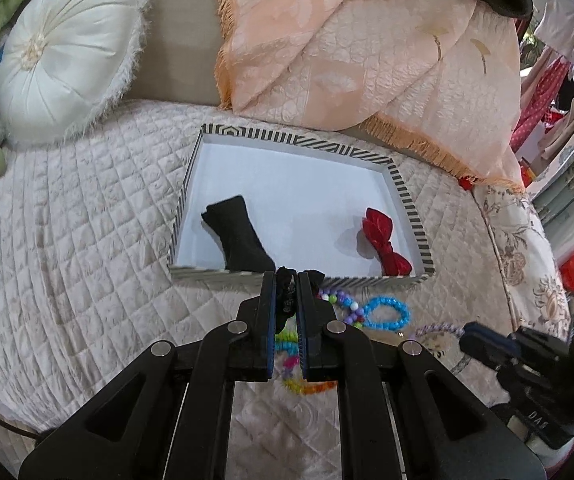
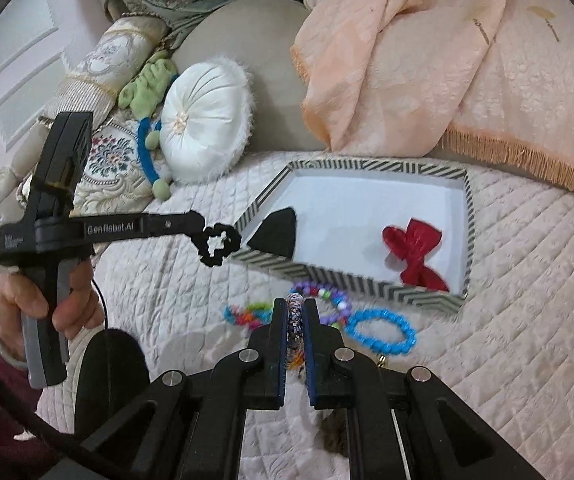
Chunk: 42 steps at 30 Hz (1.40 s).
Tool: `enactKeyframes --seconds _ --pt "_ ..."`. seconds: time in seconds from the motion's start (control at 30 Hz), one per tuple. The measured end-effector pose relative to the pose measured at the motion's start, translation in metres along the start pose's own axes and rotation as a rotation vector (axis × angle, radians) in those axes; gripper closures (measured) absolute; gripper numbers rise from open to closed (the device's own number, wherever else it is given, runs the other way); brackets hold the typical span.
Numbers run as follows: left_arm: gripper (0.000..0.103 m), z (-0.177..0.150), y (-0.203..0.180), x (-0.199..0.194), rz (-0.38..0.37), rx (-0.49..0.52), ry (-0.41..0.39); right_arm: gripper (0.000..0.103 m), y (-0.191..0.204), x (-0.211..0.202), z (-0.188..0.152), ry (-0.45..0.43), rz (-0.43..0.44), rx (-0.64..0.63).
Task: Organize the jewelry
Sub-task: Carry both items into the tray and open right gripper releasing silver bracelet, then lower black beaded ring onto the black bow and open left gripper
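Left gripper (image 1: 287, 280): clamped a black scrunchie (image 2: 220, 243), raised off the bed (image 1: 67, 208).
Right gripper (image 2: 295, 305): gripped a braided band (image 2: 294, 316).
Tray (image 1: 303, 142): held a red bow (image 1: 385, 246).

"GenRobot.AI" on the left gripper (image 2: 203, 236) arm

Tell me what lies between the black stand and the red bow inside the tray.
Nothing: only bare white tray floor separates the black stand from the red bow inside the striped tray, seen in both wrist views.
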<state>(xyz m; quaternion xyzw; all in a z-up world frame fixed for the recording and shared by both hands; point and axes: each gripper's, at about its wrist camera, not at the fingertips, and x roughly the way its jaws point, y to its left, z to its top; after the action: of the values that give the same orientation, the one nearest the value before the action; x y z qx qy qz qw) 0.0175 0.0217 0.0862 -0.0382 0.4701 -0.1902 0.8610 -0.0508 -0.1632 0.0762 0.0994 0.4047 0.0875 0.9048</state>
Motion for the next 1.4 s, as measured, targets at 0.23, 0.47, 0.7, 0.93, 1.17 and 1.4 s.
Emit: enactKeyframes --seconds 0.23,0.47,0.7,0.93,1.17,1.4 --pt "0.095 0.020 -0.007 0.021 0.045 0.031 -0.003 0.096 -0.015 0.020 0.029 -0.006 -0.035 0.002" --pt "0.095 0.049 -0.003 0.050 0.048 0.018 0.010 0.096 -0.038 0.049 0.059 0.005 -0.061 0.016" --pt "0.095 0.074 0.004 0.083 0.049 -0.015 0.038 0.096 -0.066 0.076 0.084 0.011 -0.093 0.048" --pt "0.095 0.096 0.012 0.123 0.088 -0.043 0.043 0.096 -0.102 0.112 0.101 0.031 -0.138 0.115" --pt "0.095 0.106 0.031 0.165 0.156 -0.076 0.068 0.096 -0.149 0.150 0.101 0.086 -0.238 0.188" --pt "0.095 0.102 0.049 0.184 0.189 -0.118 0.100 0.096 -0.171 0.162 0.092 0.122 -0.266 0.223"
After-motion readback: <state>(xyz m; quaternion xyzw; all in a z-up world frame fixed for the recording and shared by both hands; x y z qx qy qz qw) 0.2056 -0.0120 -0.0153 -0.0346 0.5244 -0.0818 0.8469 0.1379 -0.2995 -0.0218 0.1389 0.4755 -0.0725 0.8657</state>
